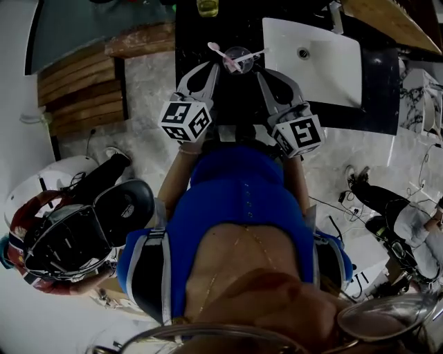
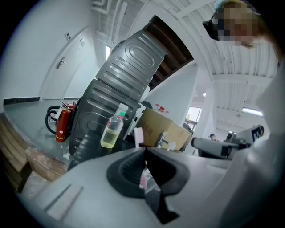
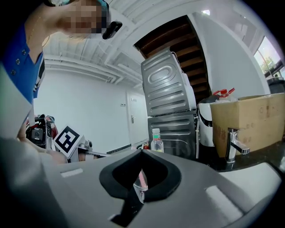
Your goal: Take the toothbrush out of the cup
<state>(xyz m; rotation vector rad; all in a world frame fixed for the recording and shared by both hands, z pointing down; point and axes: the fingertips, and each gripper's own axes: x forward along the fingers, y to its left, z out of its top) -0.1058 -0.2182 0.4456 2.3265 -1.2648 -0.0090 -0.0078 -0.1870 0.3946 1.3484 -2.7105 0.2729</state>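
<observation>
A clear cup (image 1: pixel 239 55) stands on the dark counter (image 1: pixel 201 34) beside the sink, with a pink toothbrush (image 1: pixel 223 57) leaning out of it to the left. My left gripper (image 1: pixel 220 66) comes in from the cup's left. In the left gripper view it (image 2: pixel 144 149) is shut on the toothbrush (image 2: pixel 138 135), whose head sticks up past the tips. My right gripper (image 1: pixel 259 69) meets the cup from the right. In the right gripper view it (image 3: pixel 141 153) is shut, and a clear edge of the cup (image 3: pixel 140 186) with pink behind it shows in the gap.
A white sink basin (image 1: pixel 325 59) with a faucet (image 3: pixel 234 144) lies right of the cup. A bottle of yellow liquid (image 1: pixel 207 7) stands behind it, with a cardboard box (image 3: pixel 247 122) and stacked grey machines (image 3: pixel 171 102) beyond. A person in a helmet (image 1: pixel 69 235) crouches at the left.
</observation>
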